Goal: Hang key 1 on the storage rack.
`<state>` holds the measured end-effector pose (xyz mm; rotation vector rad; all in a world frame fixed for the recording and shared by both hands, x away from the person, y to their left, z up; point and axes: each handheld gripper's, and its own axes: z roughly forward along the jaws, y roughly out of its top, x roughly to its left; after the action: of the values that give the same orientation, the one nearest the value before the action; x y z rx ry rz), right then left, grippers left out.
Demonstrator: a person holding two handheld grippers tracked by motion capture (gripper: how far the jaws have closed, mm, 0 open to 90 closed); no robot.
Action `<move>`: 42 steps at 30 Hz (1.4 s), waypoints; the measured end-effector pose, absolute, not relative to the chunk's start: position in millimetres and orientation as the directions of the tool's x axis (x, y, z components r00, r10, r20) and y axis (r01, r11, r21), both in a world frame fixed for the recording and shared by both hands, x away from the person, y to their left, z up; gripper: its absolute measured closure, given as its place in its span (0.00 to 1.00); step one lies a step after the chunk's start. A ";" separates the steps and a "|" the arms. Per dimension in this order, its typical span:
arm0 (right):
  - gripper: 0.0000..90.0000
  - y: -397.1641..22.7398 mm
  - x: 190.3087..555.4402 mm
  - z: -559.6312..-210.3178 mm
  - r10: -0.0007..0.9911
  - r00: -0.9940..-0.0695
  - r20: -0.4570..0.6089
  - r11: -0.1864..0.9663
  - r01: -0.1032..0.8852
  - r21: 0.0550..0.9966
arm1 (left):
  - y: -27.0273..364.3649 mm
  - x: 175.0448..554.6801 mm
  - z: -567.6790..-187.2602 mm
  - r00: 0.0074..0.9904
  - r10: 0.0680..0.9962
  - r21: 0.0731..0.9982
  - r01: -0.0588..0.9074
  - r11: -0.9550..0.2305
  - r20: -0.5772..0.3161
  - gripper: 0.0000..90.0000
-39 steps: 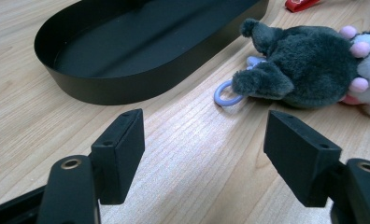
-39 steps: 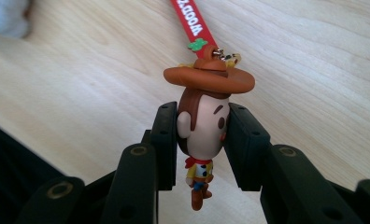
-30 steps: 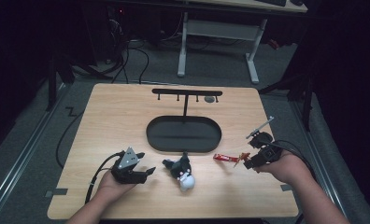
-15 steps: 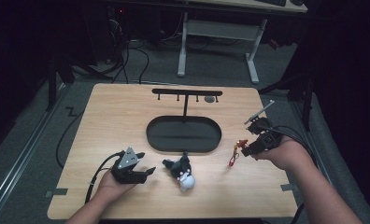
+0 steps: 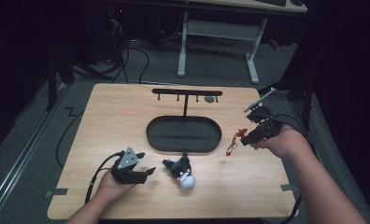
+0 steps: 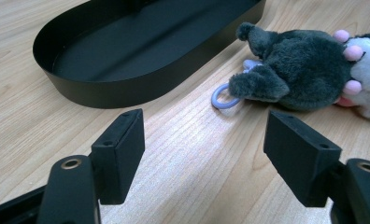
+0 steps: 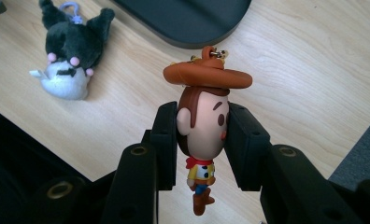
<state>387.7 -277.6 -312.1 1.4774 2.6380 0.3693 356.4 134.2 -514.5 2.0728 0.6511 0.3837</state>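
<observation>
A cowboy figure keychain (image 7: 202, 116) with a brown hat is clamped by its head between the pads of my right gripper (image 7: 202, 140). In the high view that gripper (image 5: 246, 136) is held above the table's right side, with the figure (image 5: 233, 143) dangling left of it. A black and white plush toy (image 5: 182, 171) lies on the wood in front of the black oval tray (image 5: 183, 135). My left gripper (image 5: 148, 173) rests on the table left of the plush, open and holding nothing. From its own camera, the plush (image 6: 295, 79) and its purple ring (image 6: 225, 95) lie just beyond the jaws.
A black rack with small hooks (image 5: 187, 93) stands upright at the tray's back edge. A small grey object (image 5: 210, 99) lies by it. The table's right edge runs under my right hand. Beyond the far edge are desk legs (image 5: 182, 51) and cables on the floor.
My right gripper has lifted off the table with the cowboy figure, which lay flat a second ago and now hangs in the air. The left gripper and plush have not moved.
</observation>
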 end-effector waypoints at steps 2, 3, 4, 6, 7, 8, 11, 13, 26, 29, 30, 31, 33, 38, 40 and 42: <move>0.74 -278.4 389.5 -310.4 0.852 -0.524 0.026 0.500 0.826 0.260 | 134.0 356.4 -514.6 0.814 0.580 0.837 0.301 -0.456 0.023 0.33; 0.74 -278.5 390.2 -310.1 0.855 -0.517 0.032 0.492 0.829 0.266 | 134.0 356.4 -514.6 0.815 0.579 0.836 0.302 -0.457 0.023 0.33; 0.74 -278.3 390.4 -309.6 0.860 -0.510 0.035 0.484 0.834 0.265 | 133.9 356.4 -514.7 0.815 0.579 0.836 0.303 -0.458 0.022 0.33; 0.74 -278.5 392.3 -308.6 0.859 -0.510 0.035 0.484 0.834 0.264 | 133.7 356.3 -514.9 0.816 0.578 0.835 0.303 -0.459 0.022 0.33; 0.74 -278.3 393.2 -308.5 0.860 -0.509 0.036 0.483 0.835 0.265 | 133.6 356.3 -515.0 0.816 0.578 0.835 0.303 -0.460 0.022 0.33; 0.74 -277.8 394.1 -307.6 0.863 -0.504 0.033 0.480 0.838 0.260 | 133.3 356.2 -515.2 0.815 0.579 0.836 0.302 -0.459 0.023 0.33; 0.74 -275.8 398.4 -306.1 0.862 -0.507 0.033 0.483 0.837 0.256 | 132.9 356.0 -515.4 0.817 0.577 0.834 0.302 -0.462 0.023 0.33; 0.74 -274.8 400.5 -305.1 0.861 -0.507 0.033 0.483 0.837 0.256 | 133.0 356.0 -515.3 0.817 0.577 0.834 0.302 -0.462 0.023 0.33; 0.74 -271.8 428.1 -297.2 0.875 -0.483 0.030 0.457 0.846 0.274 | 135.6 356.3 -515.6 0.814 0.580 0.834 0.310 -0.457 0.016 0.33; 0.74 -269.7 434.2 -296.3 0.879 -0.477 0.028 0.453 0.851 0.264 | 135.9 356.0 -515.6 0.814 0.581 0.834 0.309 -0.457 0.016 0.33; 0.74 -269.1 436.1 -296.2 0.876 -0.482 0.026 0.459 0.848 0.265 | 136.1 355.9 -515.4 0.814 0.581 0.834 0.310 -0.457 0.016 0.33; 0.74 -268.0 438.4 -295.9 0.878 -0.478 0.028 0.455 0.850 0.266 | 136.2 355.6 -515.2 0.813 0.582 0.835 0.309 -0.455 0.017 0.33; 0.74 -265.2 444.0 -295.4 0.878 -0.478 0.023 0.456 0.851 0.262 | 136.4 355.6 -515.0 0.813 0.581 0.835 0.309 -0.455 0.016 0.33; 0.74 -258.0 455.1 -291.8 0.877 -0.480 0.008 0.461 0.847 0.265 | 135.9 356.0 -515.8 0.814 0.580 0.834 0.309 -0.458 0.017 0.33; 0.74 -256.0 459.1 -289.6 0.877 -0.481 0.005 0.462 0.844 0.272 | 136.2 355.6 -515.4 0.814 0.581 0.835 0.308 -0.456 0.017 0.33; 0.74 -253.9 463.3 -286.0 0.877 -0.480 -0.001 0.461 0.843 0.276 | 136.6 355.9 -515.2 0.815 0.579 0.836 0.308 -0.454 0.015 0.33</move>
<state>463.3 -253.9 -286.0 1.5179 2.5607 0.3591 355.9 136.6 -515.2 2.0742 0.6533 0.3724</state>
